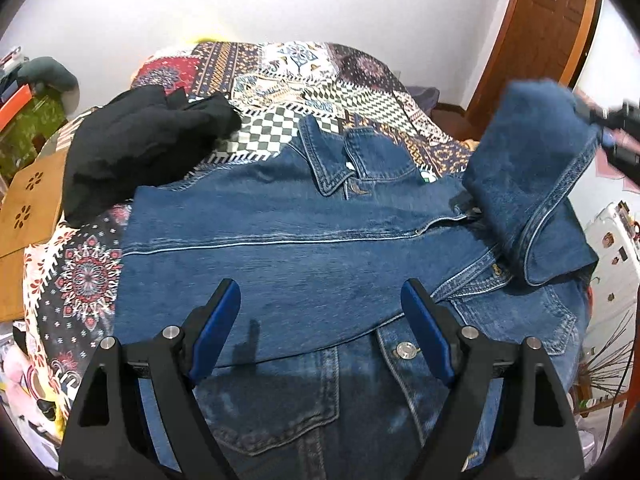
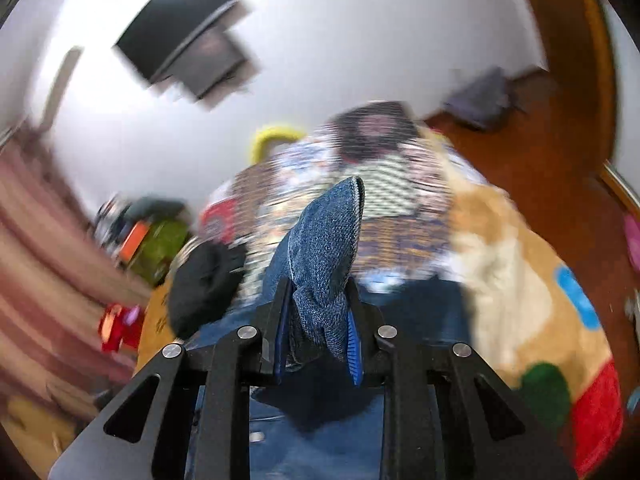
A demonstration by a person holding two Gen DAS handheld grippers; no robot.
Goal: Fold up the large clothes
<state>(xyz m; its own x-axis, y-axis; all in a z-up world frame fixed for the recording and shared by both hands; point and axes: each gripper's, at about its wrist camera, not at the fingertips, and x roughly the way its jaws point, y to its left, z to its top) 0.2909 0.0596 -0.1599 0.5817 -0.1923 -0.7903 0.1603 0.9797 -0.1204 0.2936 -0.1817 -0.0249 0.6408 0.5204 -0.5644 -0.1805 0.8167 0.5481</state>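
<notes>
Denim jacket [image 1: 304,248]: spread front-up on patchwork bedspread [image 1: 304,76], collar [image 1: 332,160] at 12 o'clock, one sleeve folded across the chest.
Other sleeve [image 1: 532,160]: raised at 2 o'clock, its end pinched by right gripper [image 2: 318,320].
Left gripper [image 1: 320,320]: blue pads [image 1: 216,332] spread wide, empty, above the jacket's lower front at 6 o'clock.
Black garment [image 1: 148,140]: bunched at 10 o'clock, touching the jacket's shoulder.

**Count on the bed**

One denim jacket [image 1: 304,240], one black garment [image 1: 148,140], one patterned bedspread [image 1: 320,76]. Two grippers: left gripper [image 1: 320,316] with two blue pads [image 1: 216,328], right gripper [image 2: 318,320] with two more.
</notes>
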